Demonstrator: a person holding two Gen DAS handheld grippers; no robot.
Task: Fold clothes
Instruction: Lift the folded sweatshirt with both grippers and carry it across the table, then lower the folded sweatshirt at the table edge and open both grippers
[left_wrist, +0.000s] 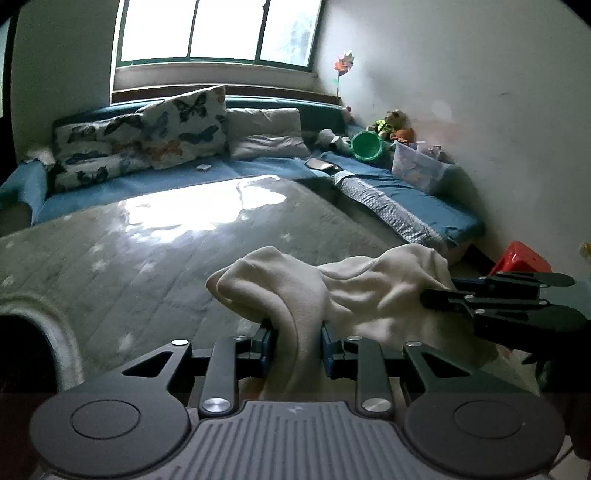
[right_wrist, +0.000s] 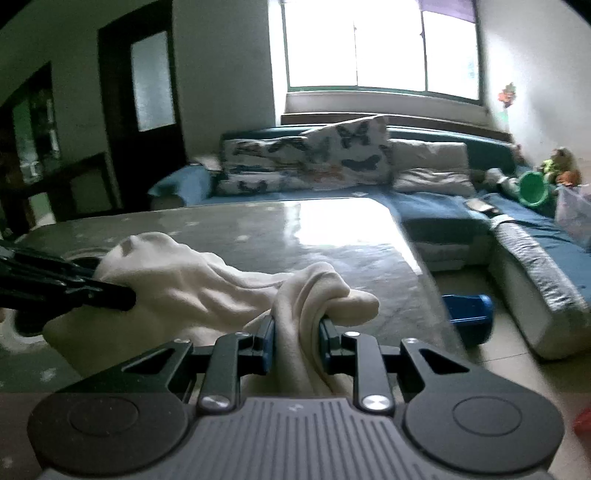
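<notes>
**Cream garment held up between two grippers above the table**

Here, the biggest thing in view is the blue corner sofa (left_wrist: 388, 184), which runs along the window wall and turns down the right-hand wall. Butterfly-print cushions (left_wrist: 147, 136) and a plain pale pillow (left_wrist: 266, 136) lean against its back. In front of it stands a broad table (left_wrist: 166, 251) under a grey, glossy cover that catches a bright patch of window light.

Above the near edge of that table hangs the cream garment (left_wrist: 354, 295), bunched and creased, stretched between both tools and raised off the cover. The left gripper (left_wrist: 296, 347) is clamped on one gathered fold of it, the cloth filling the gap between its blue pads (left_wrist: 266, 347). The right gripper (right_wrist: 296, 339) pinches another thick bunch in the same way, a rounded lump of cloth spilling past its fingertips. Each tool shows in the other's view, gripping the far end of the fabric.

Smaller things sit farther off: a clear storage box (left_wrist: 417, 166) and a green bucket (left_wrist: 367, 146) on the sofa's right arm, soft toys (left_wrist: 395, 125) in the corner, a red stool (left_wrist: 521, 258) by the wall, and a blue bin (right_wrist: 469, 317) on the floor.
</notes>
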